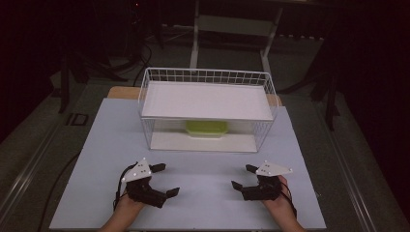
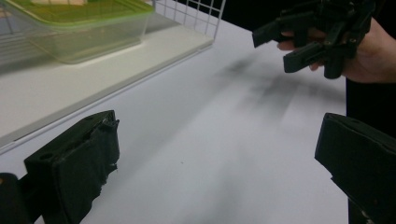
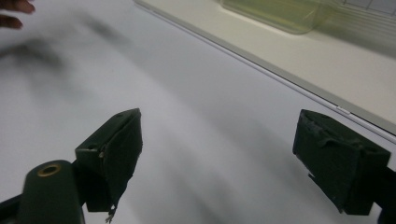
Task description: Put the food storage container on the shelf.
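I hold one gripper in each hand, low on the white board, close to me. My left gripper sits on the left side of the board. Its two black jaws are spread wide apart and nothing is between them. My left hand is behind it, near the front edge. In the left gripper view I see black tape wrapped on one jaw, and just bare white board in the gap.

My right gripper sits on the right side, well apart from the left one. Its jaws are spread wide too, and they hold nothing. My right hand is behind it. Both grippers point in toward the middle of the board. A grey three-cornered plate rides on top of each one.

Farther away, past a bare strip of board, stands a white wire rack. It has a flat white shelf on top and a flat white base at the bottom.

The box sits on the base, under the shelf, near the middle and toward the back. It is see-through with a green lid. Neither gripper touches it. Both are well apart from the rack.

Past the rack the room is dark.
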Demonstrator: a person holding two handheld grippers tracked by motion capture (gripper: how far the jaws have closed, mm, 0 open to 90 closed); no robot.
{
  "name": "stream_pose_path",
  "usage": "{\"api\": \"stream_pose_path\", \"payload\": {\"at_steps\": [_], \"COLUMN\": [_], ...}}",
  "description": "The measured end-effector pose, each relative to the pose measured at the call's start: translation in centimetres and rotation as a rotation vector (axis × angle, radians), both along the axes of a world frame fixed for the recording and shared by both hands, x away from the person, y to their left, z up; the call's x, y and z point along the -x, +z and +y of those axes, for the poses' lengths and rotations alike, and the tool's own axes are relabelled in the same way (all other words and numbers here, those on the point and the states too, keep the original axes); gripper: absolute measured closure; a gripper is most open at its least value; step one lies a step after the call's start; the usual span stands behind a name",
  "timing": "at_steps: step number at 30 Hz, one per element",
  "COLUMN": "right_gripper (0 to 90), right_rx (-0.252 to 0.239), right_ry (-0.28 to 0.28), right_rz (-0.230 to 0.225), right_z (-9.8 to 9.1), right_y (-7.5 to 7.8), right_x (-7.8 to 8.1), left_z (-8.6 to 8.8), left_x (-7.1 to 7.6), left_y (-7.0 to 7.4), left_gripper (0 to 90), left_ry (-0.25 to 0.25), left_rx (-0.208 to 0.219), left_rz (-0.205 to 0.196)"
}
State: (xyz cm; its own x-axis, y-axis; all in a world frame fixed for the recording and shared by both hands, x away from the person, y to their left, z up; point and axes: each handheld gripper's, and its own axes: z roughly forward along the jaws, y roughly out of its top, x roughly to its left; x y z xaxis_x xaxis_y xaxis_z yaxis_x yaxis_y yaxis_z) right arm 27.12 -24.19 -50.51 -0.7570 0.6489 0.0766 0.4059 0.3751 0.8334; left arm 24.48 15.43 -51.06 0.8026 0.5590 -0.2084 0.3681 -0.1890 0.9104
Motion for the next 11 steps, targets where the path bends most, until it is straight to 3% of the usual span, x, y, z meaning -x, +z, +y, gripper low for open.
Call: {"api": "stream_pose_path", "payload": {"at_steps": [5, 11], "right_gripper": [15.8, 15.9], "right_rx": [-0.005, -0.018], "right_ry": [-0.013, -0.011], "right_rz": [-0.022, -0.017], "right_z": [-0.33, -0.50], "right_y": [0.44, 0.60], "right_x": [0.05, 0.06], "left_z": [0.32, 0.61], "left_x": [-0.20, -0.37], "left_y": [-0.12, -0.26], "left_gripper": [0.4, 0.4], "left_ry": [0.024, 0.056], "left_rx": [-0.007, -0.021], "left_rz": [0.007, 0.015]}}
